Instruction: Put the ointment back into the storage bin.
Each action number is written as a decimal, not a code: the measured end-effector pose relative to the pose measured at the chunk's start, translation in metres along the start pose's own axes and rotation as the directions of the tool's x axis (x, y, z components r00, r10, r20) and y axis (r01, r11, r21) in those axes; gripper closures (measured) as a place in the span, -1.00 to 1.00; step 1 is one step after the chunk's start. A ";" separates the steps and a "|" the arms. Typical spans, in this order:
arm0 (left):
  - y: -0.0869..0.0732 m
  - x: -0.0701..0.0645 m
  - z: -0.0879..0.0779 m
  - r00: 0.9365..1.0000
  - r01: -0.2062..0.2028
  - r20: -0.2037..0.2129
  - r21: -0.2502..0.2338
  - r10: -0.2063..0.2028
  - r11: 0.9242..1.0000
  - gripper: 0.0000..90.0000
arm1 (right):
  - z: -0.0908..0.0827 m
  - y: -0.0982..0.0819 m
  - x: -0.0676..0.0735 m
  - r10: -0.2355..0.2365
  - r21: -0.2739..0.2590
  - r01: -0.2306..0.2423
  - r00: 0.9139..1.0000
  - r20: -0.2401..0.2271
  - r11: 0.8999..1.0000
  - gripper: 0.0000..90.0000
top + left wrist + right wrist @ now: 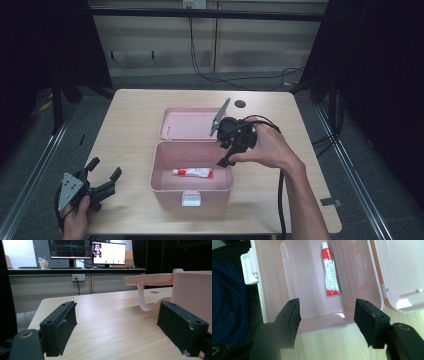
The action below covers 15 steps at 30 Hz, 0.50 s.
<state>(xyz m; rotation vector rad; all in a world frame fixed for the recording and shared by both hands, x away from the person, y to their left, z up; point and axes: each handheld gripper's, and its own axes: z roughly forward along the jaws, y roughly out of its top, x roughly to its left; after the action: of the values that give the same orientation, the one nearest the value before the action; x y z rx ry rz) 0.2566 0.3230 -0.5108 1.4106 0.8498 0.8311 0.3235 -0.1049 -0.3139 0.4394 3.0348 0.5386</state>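
Two tongs are showing here, and neither is holding anything. The right tongs [223, 150] are hovering at the centre of the high view, above the right end of an open pink box [160, 167] whose lid [187, 122] is lying back flat on the tabletop [130, 125] behind it. In the right gripper view these right tongs [327, 322] are gaping wide, with the jaws pointing down over the near rim of the box [272, 277] and nothing between them. The red-and-white tube [330, 272] is lying flat on the box floor in the upper middle of that frame, well beyond the jaw tips; in the high view the tube [193, 172] is sitting in the middle of the box. The left tongs [105, 176] are resting at the lower left of the high view, also spread wide and empty, with the box wall [192, 292] rising at the right edge of the left gripper view beside the left tongs [117, 327]. The likely trouble is in the reach: the tube is lying low and flat, so the jaws may be sliding over it or pinching only its crimped end. A careless descent could also be knocking the box wall and shifting the light box, since the other hand is not steadying it.
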 end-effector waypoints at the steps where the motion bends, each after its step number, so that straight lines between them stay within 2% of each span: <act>1: 0.000 0.000 0.000 1.000 0.000 0.000 0.000 0.000 1.000 -0.65 | 0.000 0.000 0.000 0.000 0.000 0.000 1.000 0.000 1.000 -0.16; 11: 0.000 0.000 0.000 1.000 0.000 0.000 0.000 0.000 1.000 -0.66 | -0.012 -0.026 0.007 0.019 -0.003 -0.018 0.999 0.032 1.000 -0.20; 13: 0.000 0.000 0.000 1.000 0.000 0.000 -0.001 0.000 1.000 -0.65 | -0.015 -0.036 0.008 0.046 0.005 -0.047 0.998 0.038 0.999 -0.23; 15: 0.000 0.000 0.000 1.000 0.001 0.001 -0.001 -0.001 1.000 -0.65 | -0.015 -0.039 0.007 0.051 -0.001 -0.051 0.998 0.041 0.999 -0.24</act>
<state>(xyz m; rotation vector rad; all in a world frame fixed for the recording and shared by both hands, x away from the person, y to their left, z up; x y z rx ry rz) 0.2565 0.3229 -0.5108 1.4095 0.8494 0.8298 0.3047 -0.1432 -0.3132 0.5231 2.9917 0.5251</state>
